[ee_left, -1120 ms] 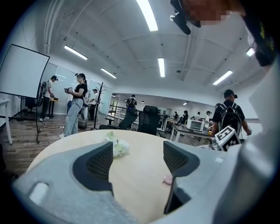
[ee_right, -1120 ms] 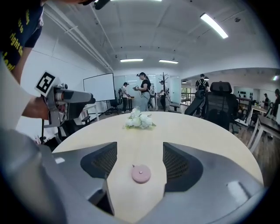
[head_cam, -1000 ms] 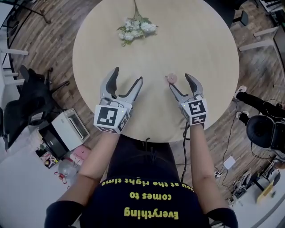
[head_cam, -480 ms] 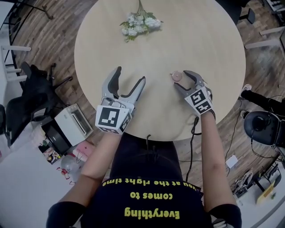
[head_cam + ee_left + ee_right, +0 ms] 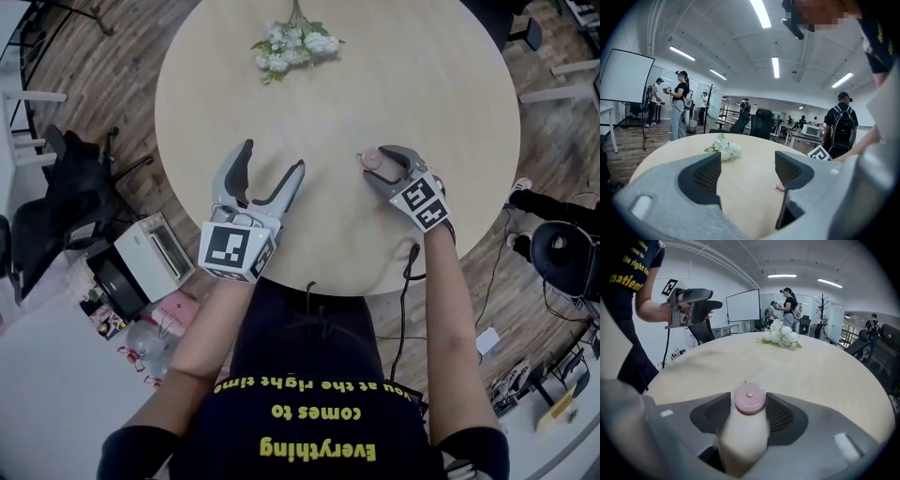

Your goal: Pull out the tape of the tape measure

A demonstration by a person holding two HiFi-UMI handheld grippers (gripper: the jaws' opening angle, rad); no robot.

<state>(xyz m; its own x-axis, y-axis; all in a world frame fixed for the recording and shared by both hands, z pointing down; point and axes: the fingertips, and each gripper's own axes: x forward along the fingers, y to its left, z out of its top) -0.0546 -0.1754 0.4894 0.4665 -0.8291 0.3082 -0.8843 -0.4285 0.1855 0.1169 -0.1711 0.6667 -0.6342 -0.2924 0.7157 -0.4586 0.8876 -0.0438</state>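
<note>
Pink and round, the little plastic tape measure [image 5: 749, 398] lies flat on the pale wooden round tabletop [image 5: 375, 84], towards its right side, and the right hand-held gripper [image 5: 382, 161] is angled down on it. Its jaws have just been closing, and the disc sits right between them out at the tips, one dark ribbed pad on each flank. They look very close to the case, maybe brushing it, but I see no clear squeeze yet, so I read this as narrowed around it, not clamped.

The left hand-held gripper [image 5: 272, 157] hovers well apart to the left, jaws spread wide with only bare tabletop between them.

The danger is that smooth, round case. If the pads meet it off-centre or only at its rim, I'd expect it to squirt forward out of the tips or skid across the tabletop. A thin sliver shows at the disc's far edge, possibly the tape's end tab; I can't be certain. If so, it points away from both hand-held grippers, and a weak hold would let the whole case drag along when the tape is pulled. The sprig of white artificial flowers [image 5: 292, 42] is far off, no bother.
</note>
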